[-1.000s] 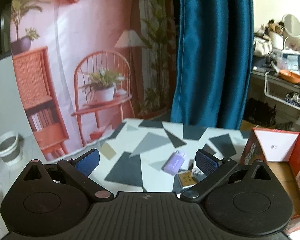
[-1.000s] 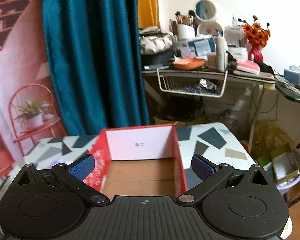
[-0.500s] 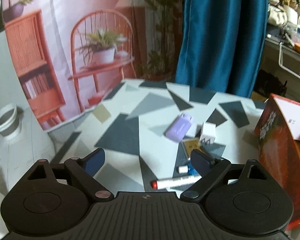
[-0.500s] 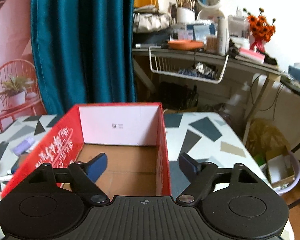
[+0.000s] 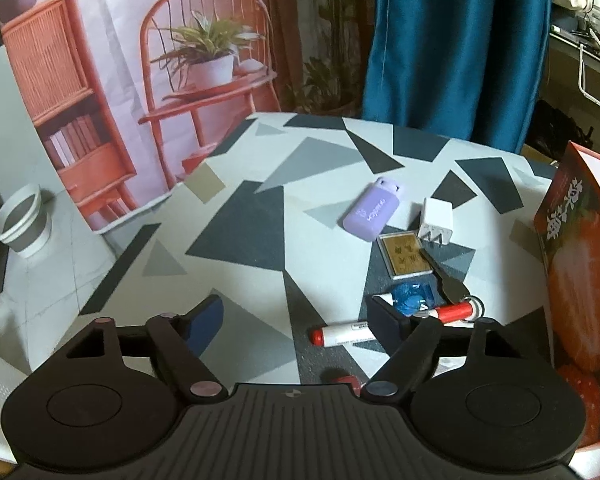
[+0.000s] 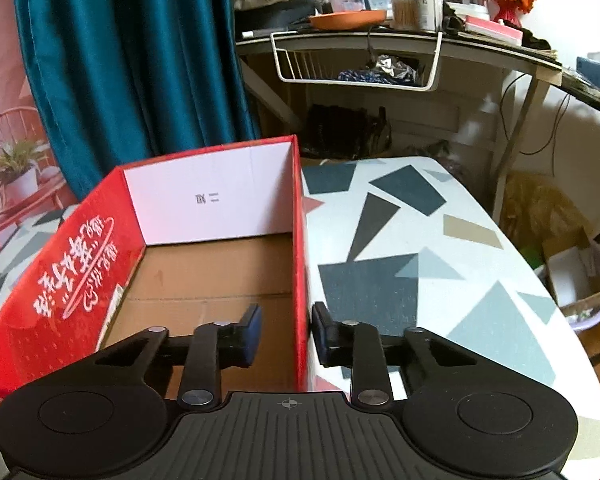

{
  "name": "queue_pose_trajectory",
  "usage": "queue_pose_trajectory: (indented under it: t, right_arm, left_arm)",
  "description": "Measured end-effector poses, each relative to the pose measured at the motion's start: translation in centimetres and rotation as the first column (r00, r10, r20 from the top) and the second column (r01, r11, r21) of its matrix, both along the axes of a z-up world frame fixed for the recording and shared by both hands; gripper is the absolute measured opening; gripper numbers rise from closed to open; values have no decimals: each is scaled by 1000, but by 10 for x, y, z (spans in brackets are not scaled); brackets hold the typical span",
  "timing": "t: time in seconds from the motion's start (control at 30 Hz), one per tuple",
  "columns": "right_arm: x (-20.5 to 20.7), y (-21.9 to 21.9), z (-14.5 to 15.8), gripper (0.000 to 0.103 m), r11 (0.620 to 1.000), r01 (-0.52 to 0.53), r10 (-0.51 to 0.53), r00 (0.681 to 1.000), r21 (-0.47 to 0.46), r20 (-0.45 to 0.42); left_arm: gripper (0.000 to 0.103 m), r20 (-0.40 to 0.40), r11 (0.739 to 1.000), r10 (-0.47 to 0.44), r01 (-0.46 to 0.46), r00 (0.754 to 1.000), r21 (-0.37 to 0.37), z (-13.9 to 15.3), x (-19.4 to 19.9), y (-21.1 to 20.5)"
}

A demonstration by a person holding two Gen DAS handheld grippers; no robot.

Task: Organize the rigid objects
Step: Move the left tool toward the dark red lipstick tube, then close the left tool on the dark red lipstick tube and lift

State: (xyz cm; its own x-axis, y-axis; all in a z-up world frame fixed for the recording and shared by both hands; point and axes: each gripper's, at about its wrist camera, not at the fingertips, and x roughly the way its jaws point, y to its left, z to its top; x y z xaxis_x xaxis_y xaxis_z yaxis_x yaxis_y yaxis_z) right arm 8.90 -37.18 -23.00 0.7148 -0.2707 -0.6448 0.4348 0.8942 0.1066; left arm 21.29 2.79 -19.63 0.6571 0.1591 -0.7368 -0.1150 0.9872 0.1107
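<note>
Right hand-held gripper [image 6: 286, 334] closes astride the red box's [image 6: 76, 276] wall, pads not yet pressing. Only the left view shows the marker [image 5: 342, 334] at lower centre, between the closing, empty left hand-held gripper [image 5: 296, 320].

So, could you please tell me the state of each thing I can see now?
Red box: open on top, nothing inside.
Right tool: closing, box wall between its pads.
Left tool: closing, holding nothing.
Marker: lying flat, red cap on.
Purple flash drive: lying flat, capped.
White charger: lying down, prongs showing.
</note>
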Motion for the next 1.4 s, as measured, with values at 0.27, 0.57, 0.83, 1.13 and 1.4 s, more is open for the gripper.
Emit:
queue_pose_trajectory:
  t: [0.27, 0.57, 0.83, 1.13, 1.4]
  right_arm:
    - [-3, -3, 1, 8, 1000, 7, -8, 1000, -27, -12]
    - [-3, -2, 2, 8, 1000, 6, -6, 1000, -24, -12]
    - [-3, -3, 3, 8, 1000, 6, -6, 1000, -25, -14]
    - [-3, -3, 3, 8, 1000, 6, -7, 1000, -24, -14]
    - [-4, -4, 4, 8, 1000, 4, -5, 1000, -21, -13]
  left_arm:
    - [62, -126, 997, 50, -57, 991, -50, -18, 0, 10]
    - [37, -214, 994, -18, -6, 977, -108, -42, -2, 0]
    - [17, -190, 991, -56, 32, 980, -129, -47, 1, -7]
    - [5, -156, 991, -82, 63, 984, -122, -51, 30, -12]
    - [10, -153, 984, -78, 51, 985, -171, -45, 35, -4]
